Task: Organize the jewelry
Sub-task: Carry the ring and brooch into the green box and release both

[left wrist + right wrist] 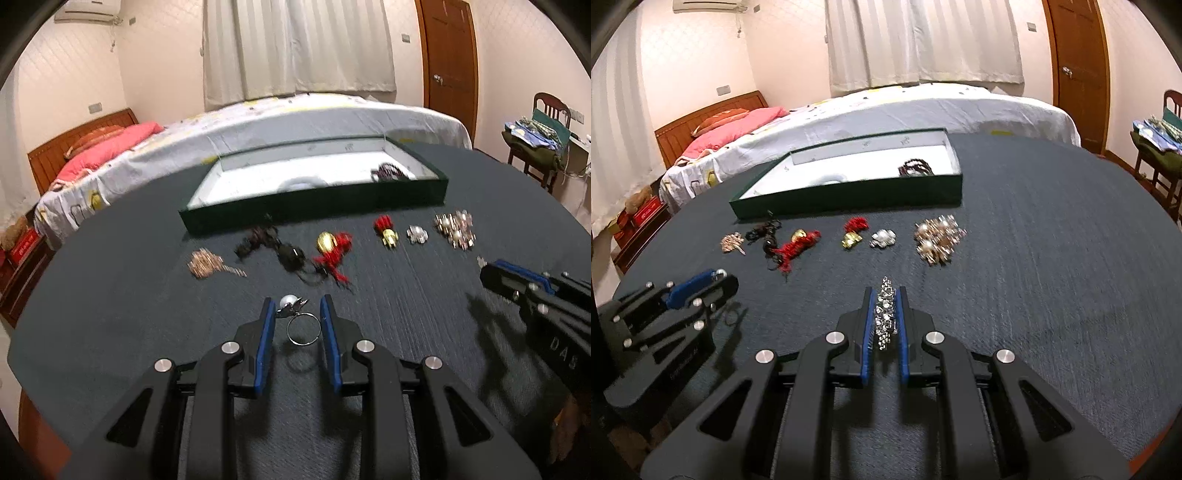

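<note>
So the green tray (849, 201) sits toward the far side of the dark table (1034, 277), white lining inside, with a dark beaded piece (915, 167) already lying at its right end; everything else is strung out in a row on the cloth just in front of the tray's near wall.

Running along that wall from the tray's left end: a small rose-gold piece (732, 242), a tangle of black beads (765, 236), a gold charm with red cord (798, 243), a second gold-and-red charm (854, 232), a little silver pearl brooch (882, 238), then a cluster of pearl-and-gold pieces (938, 240) roughly below the tray's right end.

The right gripper (885, 295) is nearer the camera than that row, jaws drawn in tight and pinching a long rhinestone piece (885, 317) that runs lengthwise between the blue pads (866, 332); it's clear of the row.

The left gripper (297, 310) is also on the near side of the row, jaws spread with a silver ring with a pearl top (297, 321) sitting between them; the pearl end looks close to the left pad, but I can't tell if it's touching; the ring's shadow falls on the cloth below it.
</note>
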A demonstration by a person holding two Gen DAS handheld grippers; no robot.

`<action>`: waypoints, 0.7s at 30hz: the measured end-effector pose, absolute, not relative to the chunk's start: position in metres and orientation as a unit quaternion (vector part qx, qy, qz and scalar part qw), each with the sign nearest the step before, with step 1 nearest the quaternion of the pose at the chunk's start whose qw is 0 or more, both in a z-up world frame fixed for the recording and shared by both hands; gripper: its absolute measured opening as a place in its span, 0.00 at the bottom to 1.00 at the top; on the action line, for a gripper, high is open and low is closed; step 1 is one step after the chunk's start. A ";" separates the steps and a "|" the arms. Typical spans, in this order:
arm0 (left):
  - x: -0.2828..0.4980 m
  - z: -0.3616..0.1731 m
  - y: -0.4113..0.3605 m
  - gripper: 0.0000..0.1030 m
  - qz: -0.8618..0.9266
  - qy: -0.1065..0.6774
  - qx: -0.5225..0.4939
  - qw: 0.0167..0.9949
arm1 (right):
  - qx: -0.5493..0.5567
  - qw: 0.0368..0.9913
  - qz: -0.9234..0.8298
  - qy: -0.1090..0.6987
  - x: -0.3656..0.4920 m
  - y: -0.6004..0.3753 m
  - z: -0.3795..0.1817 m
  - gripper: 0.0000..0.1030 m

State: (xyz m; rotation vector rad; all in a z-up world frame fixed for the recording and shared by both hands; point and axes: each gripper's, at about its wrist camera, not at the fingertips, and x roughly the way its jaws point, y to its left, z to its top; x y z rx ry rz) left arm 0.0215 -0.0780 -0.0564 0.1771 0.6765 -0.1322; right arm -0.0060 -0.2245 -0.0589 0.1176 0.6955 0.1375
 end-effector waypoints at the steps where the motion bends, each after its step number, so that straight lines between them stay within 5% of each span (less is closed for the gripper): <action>1: 0.023 -0.051 -0.077 0.25 -0.062 0.324 0.087 0.940 | 0.058 0.937 0.070 0.338 -0.005 -0.223 -0.056 0.11; 21: 0.138 -0.002 -0.049 0.25 -0.035 0.274 0.052 0.960 | 0.047 0.955 0.083 0.282 0.104 -0.195 -0.001 0.11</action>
